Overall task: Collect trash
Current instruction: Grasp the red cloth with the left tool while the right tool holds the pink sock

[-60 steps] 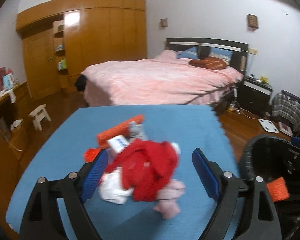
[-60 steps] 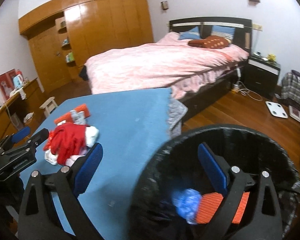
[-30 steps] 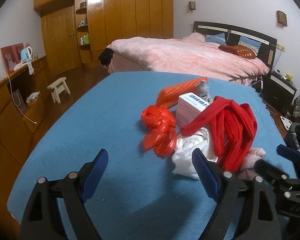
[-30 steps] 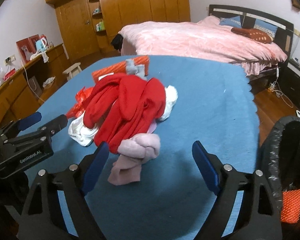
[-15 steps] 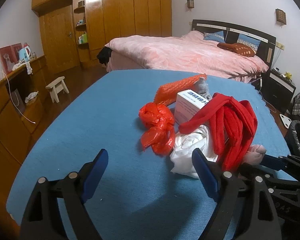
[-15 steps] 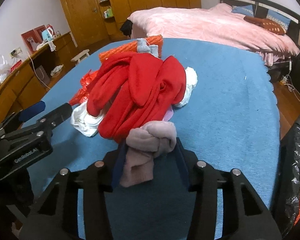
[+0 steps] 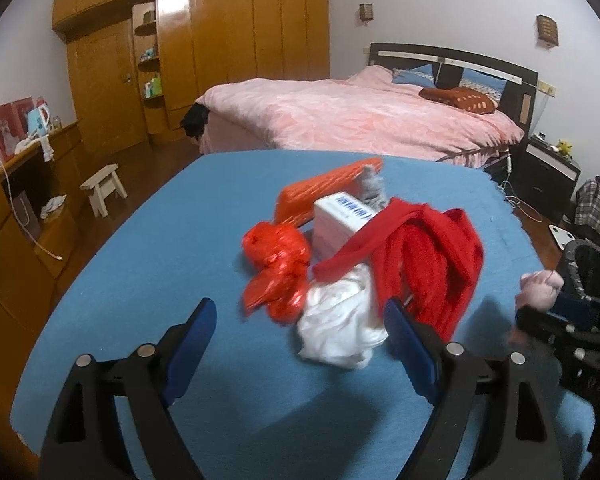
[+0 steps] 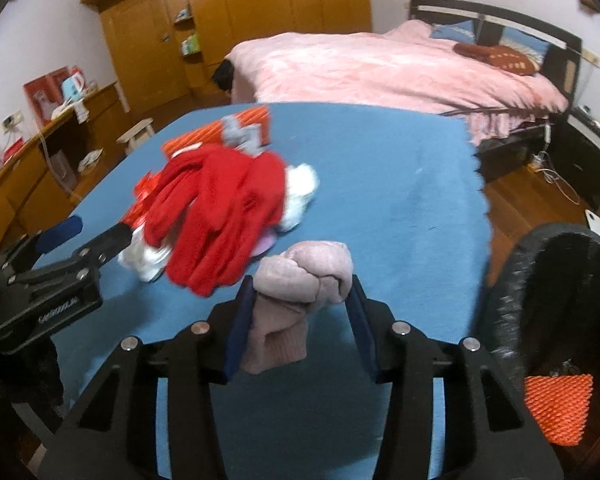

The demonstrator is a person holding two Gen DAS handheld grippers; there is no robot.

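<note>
My right gripper (image 8: 302,298) is shut on a knotted pink sock (image 8: 300,280), lifted off the blue table (image 8: 400,184); the same pink sock (image 7: 540,286) shows at the right edge of the left wrist view. My left gripper (image 7: 300,324) stands open above the blue table (image 7: 172,248), with nothing between its fingers. Just beyond it lies a pile: a crumpled red plastic bag (image 7: 278,268), a white cloth (image 7: 340,320), a red garment (image 7: 424,264), a small white box (image 7: 342,218) and an orange mesh sleeve (image 7: 324,188).
A black-lined trash bin (image 8: 560,308) stands off the table's right edge with an orange mesh piece (image 8: 556,408) inside. A pink bed (image 7: 360,116) lies behind the table. A wooden wardrobe (image 7: 220,52), a side counter (image 7: 16,184) and a small stool (image 7: 104,186) are at left.
My right gripper has closed on the pink sock and lifted it away from the pile toward the right. The left gripper has stayed open and nearly still.
</note>
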